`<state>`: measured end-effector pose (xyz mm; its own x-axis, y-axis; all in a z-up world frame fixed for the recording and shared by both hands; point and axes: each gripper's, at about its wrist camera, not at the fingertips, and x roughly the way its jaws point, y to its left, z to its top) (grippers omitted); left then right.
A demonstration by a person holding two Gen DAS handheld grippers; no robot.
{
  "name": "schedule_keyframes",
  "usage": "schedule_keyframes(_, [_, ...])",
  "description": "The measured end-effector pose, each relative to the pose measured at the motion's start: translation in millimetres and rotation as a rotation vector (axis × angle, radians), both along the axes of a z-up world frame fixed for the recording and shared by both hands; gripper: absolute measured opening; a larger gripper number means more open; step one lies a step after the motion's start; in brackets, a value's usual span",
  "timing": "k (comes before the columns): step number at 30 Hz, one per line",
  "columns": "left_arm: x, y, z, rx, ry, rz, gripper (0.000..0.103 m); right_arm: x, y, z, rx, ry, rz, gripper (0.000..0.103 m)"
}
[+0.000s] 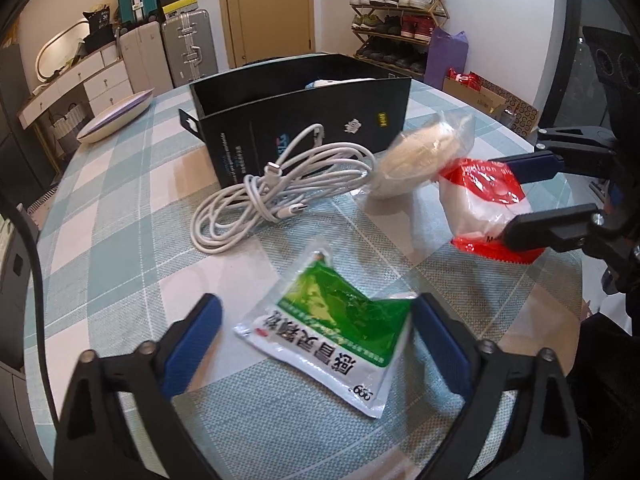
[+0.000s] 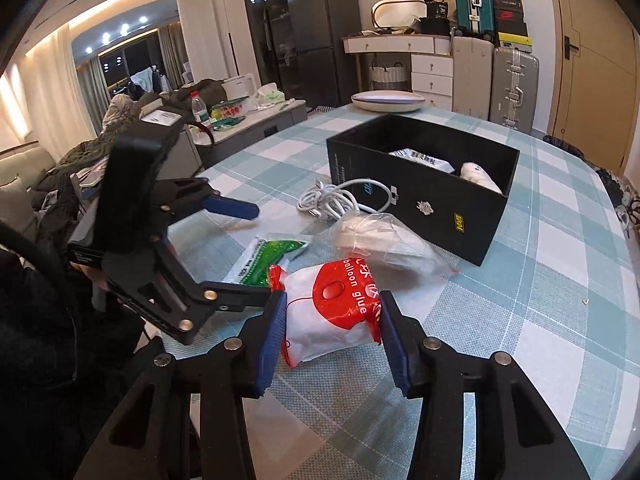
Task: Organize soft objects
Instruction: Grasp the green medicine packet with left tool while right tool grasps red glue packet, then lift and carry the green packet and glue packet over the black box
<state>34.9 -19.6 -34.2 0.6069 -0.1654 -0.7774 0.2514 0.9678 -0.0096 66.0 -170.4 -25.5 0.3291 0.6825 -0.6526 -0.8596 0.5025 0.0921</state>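
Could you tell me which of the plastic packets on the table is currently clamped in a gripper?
The red-and-white balloon glue packet, squeezed by the right gripper. The green-and-white sachet lies flat between the left gripper's open jaws, and the clear bag lies untouched.

Soft packets and a cable beside an open black box (image 2: pixel 424 184)

Red-white glue bag (image 2: pixel 336 312) is pinched between the right gripper (image 2: pixel 334 334); green sachet (image 1: pixel 332 328) lies flat between the left gripper (image 1: pixel 316 340); clear pouch (image 1: pixel 420 160) and coiled cable (image 1: pixel 280 188) lie beyond.
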Motion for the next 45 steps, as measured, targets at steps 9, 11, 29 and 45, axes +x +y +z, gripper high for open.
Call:
schedule_keyframes(9, [-8.2,-10.0,2.8,0.034,-0.017,-0.053,0.054,0.8,-3.3,5.4,0.019,-0.009,-0.006,0.046])
schedule_keyframes(11, [-10.4,-9.5,4.4,0.033,-0.020,-0.057,0.050,-0.3,-3.6,7.1,0.027,-0.013,-0.002,0.046])
schedule_keyframes(29, [-21.6,6.9,44.5,-0.008,-0.139,0.013,0.047,-11.1,-9.8,30.1,0.110,-0.082,-0.017,0.046])
schedule_keyframes(45, [-12.5,23.1,78.3,-0.051,-0.232,0.122,0.047,5.1,-27.8,45.7,0.150,-0.162,-0.220,0.046])
